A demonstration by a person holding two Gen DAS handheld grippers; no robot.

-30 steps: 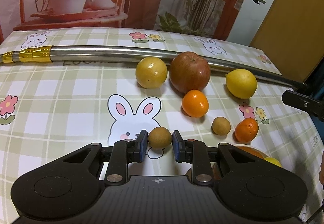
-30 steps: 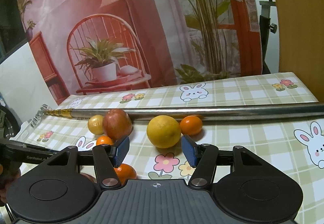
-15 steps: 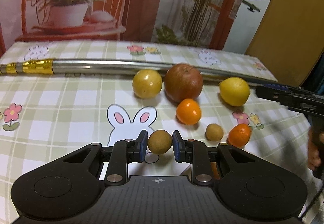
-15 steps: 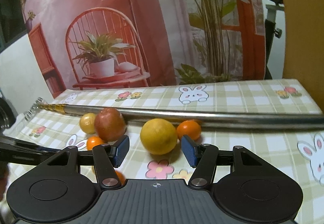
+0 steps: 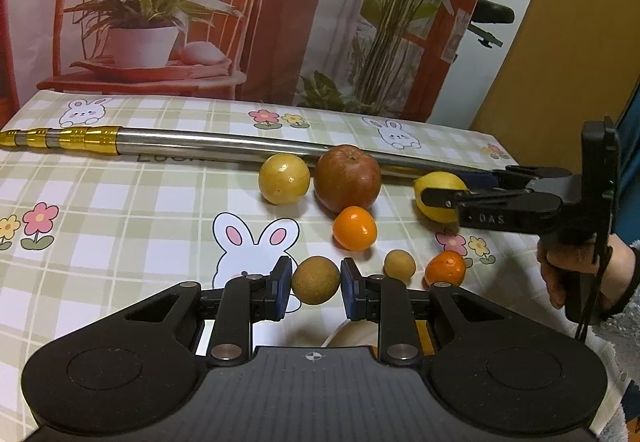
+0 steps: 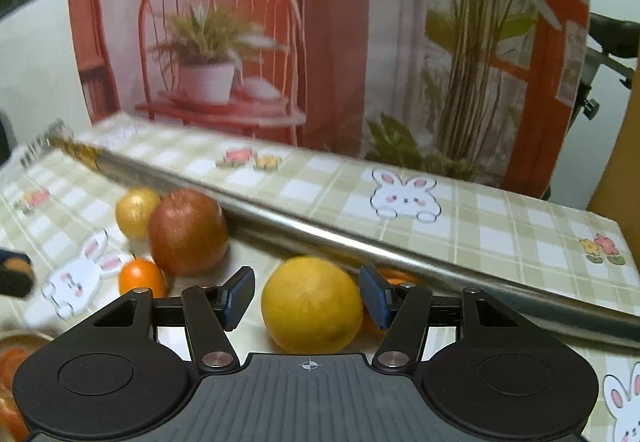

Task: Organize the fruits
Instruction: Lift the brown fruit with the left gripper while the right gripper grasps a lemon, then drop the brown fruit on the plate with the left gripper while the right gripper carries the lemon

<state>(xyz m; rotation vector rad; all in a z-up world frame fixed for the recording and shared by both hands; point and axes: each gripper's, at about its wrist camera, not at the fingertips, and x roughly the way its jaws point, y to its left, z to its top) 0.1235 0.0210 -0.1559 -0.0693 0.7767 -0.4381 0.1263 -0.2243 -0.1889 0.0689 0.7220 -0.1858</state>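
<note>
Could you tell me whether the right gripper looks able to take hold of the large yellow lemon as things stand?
Probably yes: the large yellow lemon already sits between the closing jaws of the right gripper, with nothing in between.

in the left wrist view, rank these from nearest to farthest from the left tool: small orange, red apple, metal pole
1. small orange, just ahead and slightly right of the left tool.
2. red apple, behind the orange.
3. metal pole, lying across the table behind the apple.

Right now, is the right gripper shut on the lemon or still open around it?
Open, closing. In the right wrist view the lemon sits between the right gripper's jaws, with a visible gap at the left pad; the right pad looks about touching.
</note>
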